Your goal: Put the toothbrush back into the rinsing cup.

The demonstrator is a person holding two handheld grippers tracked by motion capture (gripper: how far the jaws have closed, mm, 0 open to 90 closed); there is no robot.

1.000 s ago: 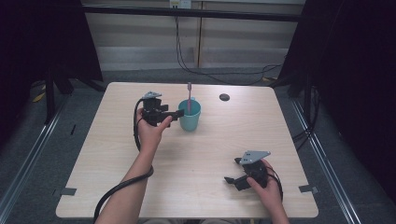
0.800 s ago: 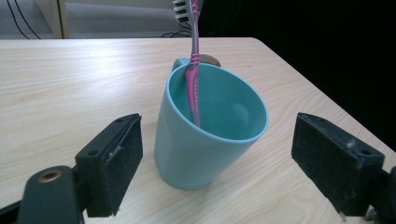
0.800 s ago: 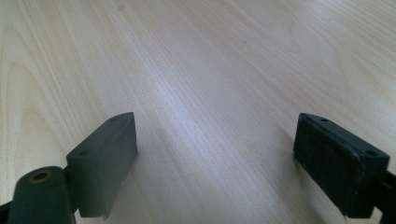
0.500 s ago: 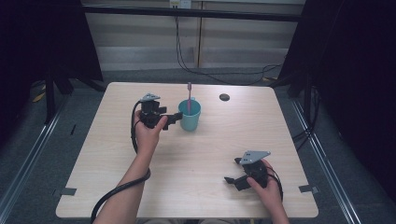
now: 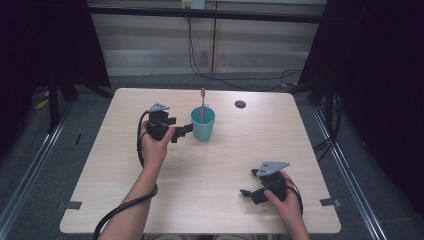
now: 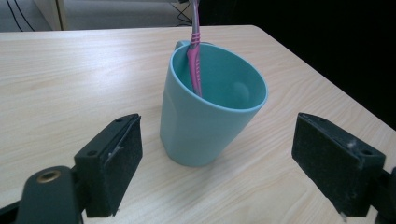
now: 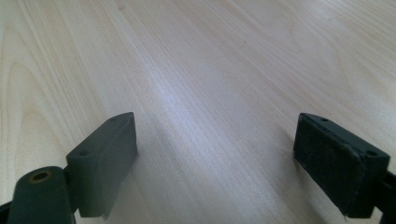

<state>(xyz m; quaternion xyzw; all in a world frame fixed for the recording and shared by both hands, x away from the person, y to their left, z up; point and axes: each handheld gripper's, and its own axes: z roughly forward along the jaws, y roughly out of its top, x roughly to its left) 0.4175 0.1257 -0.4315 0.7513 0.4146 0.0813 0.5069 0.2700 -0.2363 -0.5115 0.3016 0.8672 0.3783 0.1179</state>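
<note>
1. Teal cup [image 5: 203,124] stands upright near the middle of the far half of the worktop [image 5: 125,195], with a pink toothbrush [image 5: 202,102] leaning inside it against the far rim.
2. Left tool [image 5: 183,131] sits just beside the cup on its left; in the left gripper view the jaws stand wide apart, the cup [image 6: 205,112] ahead of them and neither pad touching it.
3. Right tool [image 5: 248,186] rests low on the near right of the worktop, well apart from the cup, its jaws also apart with bare wood [image 7: 196,93] between them.
4. Risk, as I judge it: the cup is nearly as wide as the gap, so a slightly off-centre advance could let one pad nudge the wall and slide or tip the cup.
5. Closing high on the tapered wall could let the cup slip down; a sudden lift could rattle the toothbrush [image 6: 194,51] out.
6. Count: one cup, one toothbrush, two tools, one small dark disc [image 5: 240,104] near the far edge.
</note>
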